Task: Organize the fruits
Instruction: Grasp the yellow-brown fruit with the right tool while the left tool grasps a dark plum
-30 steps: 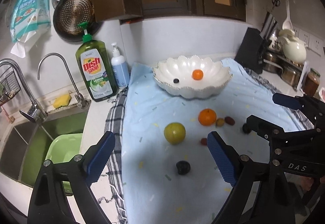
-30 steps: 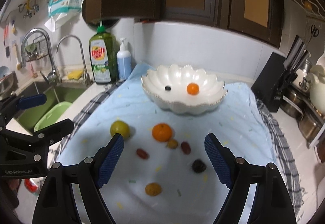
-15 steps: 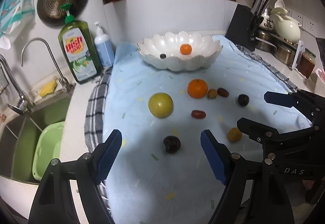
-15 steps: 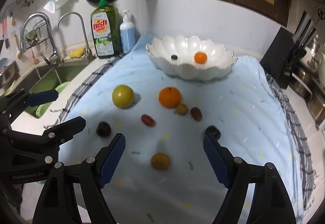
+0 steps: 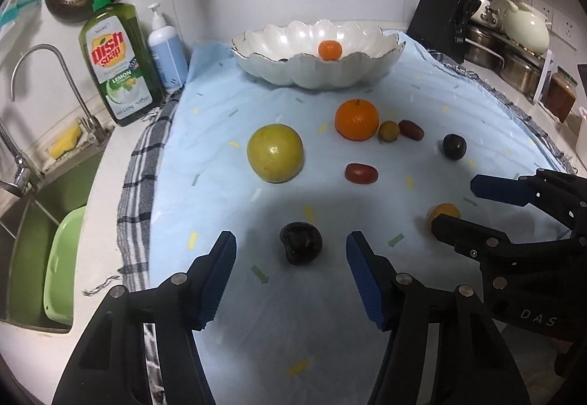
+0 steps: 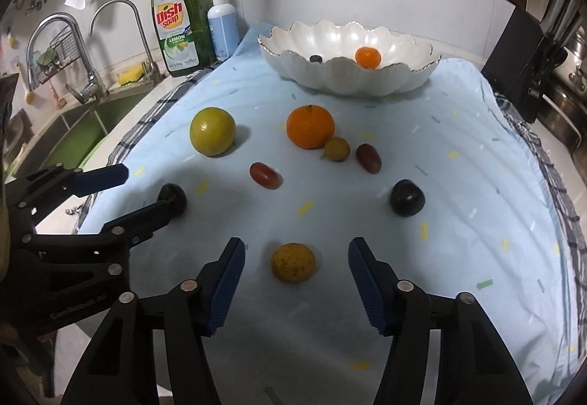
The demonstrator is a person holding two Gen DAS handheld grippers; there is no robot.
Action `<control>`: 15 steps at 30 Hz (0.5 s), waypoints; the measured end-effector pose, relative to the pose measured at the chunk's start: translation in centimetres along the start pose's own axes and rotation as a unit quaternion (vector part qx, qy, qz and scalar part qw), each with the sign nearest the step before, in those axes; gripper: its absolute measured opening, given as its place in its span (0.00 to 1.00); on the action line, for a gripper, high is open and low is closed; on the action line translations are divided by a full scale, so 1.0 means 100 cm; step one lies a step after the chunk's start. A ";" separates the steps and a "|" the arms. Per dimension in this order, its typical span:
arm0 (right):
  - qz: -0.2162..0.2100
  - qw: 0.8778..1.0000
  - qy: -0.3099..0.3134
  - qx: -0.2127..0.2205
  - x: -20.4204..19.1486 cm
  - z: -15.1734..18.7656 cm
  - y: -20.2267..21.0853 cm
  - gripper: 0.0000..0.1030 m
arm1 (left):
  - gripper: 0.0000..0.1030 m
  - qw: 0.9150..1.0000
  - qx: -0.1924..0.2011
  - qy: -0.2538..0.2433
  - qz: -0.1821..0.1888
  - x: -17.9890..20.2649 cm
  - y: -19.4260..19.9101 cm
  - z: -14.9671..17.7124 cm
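Note:
On the light blue cloth, a dark plum lies between the fingers of my left gripper. The jaws are closing and the pads stand clear of it. My right gripper straddles a small yellow-orange fruit; its jaws are closing too, with gaps on both sides. Farther back lie a yellow-green round fruit, an orange, red grape-like fruits and a second dark plum. The white scalloped bowl holds a small orange and a dark berry.
A dish soap bottle and a pump bottle stand at the cloth's back left. The sink with a green basin drops off to the left. A black knife block and pots stand at the back right.
Both grippers have sunk toward the cloth and tipped further down. Their jaws have narrowed. The dark plum and the yellow-orange fruit now lie between the fingers.

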State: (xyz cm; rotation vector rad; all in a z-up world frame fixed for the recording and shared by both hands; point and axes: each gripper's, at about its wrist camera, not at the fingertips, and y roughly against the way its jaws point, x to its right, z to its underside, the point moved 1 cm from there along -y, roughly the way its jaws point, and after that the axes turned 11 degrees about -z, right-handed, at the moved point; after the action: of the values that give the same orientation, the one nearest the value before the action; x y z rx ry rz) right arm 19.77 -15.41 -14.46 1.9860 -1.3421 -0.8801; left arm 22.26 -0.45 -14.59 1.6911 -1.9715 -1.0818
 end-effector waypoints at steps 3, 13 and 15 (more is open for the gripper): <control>-0.005 1.000 -0.001 -0.006 0.000 0.002 -0.004 0.52 | 0.57 1.000 -0.001 -0.001 0.003 0.003 -0.006 -0.001; -0.016 1.000 -0.005 -0.026 0.000 0.005 -0.014 0.40 | 0.42 1.000 -0.019 0.006 0.012 0.007 -0.021 0.000; -0.017 0.999 -0.005 -0.030 0.000 0.006 -0.016 0.38 | 0.37 1.000 -0.025 0.007 0.015 0.007 -0.023 0.000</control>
State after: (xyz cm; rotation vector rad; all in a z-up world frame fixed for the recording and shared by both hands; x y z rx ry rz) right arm 20.22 -14.95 -16.08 1.9655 -1.2765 -0.9364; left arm 23.70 -1.15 -16.44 1.6337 -1.9398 -1.0955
